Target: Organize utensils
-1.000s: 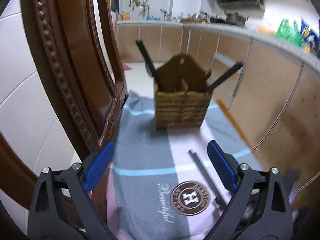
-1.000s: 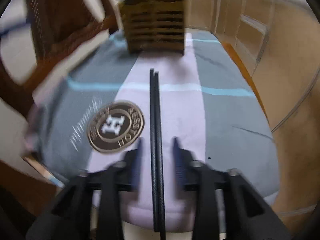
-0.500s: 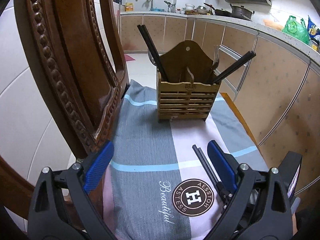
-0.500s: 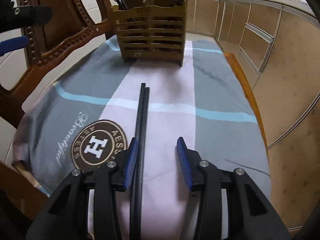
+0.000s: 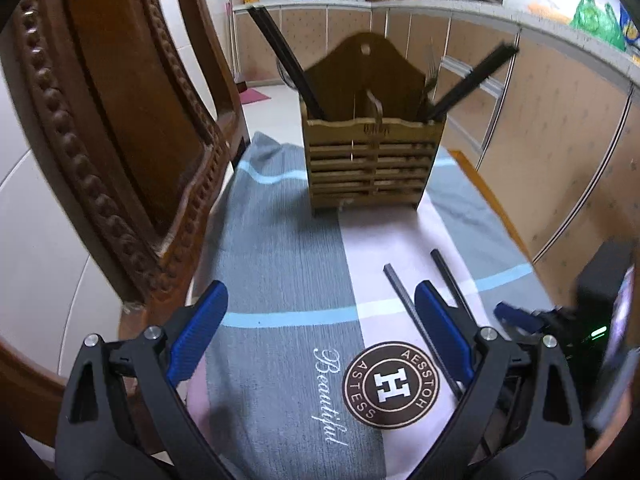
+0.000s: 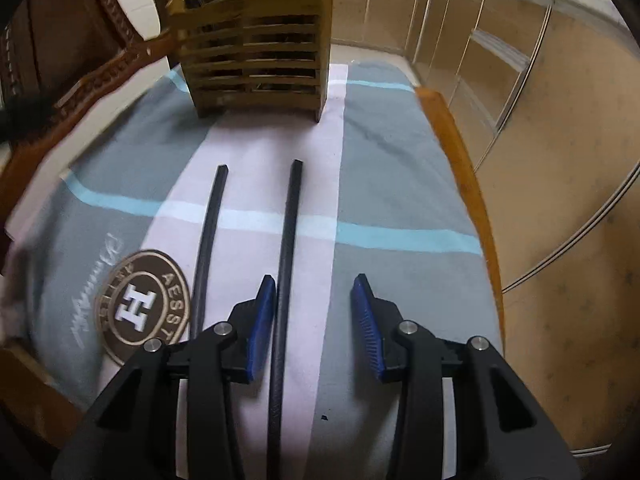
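A wooden slatted utensil holder (image 5: 372, 160) stands at the far end of the cloth, with black chopsticks and a fork in it; it also shows in the right wrist view (image 6: 256, 68). Two black chopsticks lie apart on the pink stripe: the left chopstick (image 6: 208, 240) and the right chopstick (image 6: 286, 264). In the left wrist view they lie by my right finger, the left chopstick (image 5: 400, 292) and the right chopstick (image 5: 450, 280). My right gripper (image 6: 314, 320) is open, low over the cloth, the right chopstick just inside its left finger. My left gripper (image 5: 320, 332) is open and empty above the cloth.
A carved wooden chair back (image 5: 120, 140) rises close on the left. The grey, pink and blue cloth (image 5: 280, 260) has a round brown logo (image 5: 390, 384). The table's orange edge (image 6: 456, 152) runs along the right, with kitchen cabinets (image 6: 540, 120) beyond.
The two chopsticks, lying together before, now lie apart. My right gripper has shifted right so that one chopstick sits between its fingers. The left gripper has moved in slightly.
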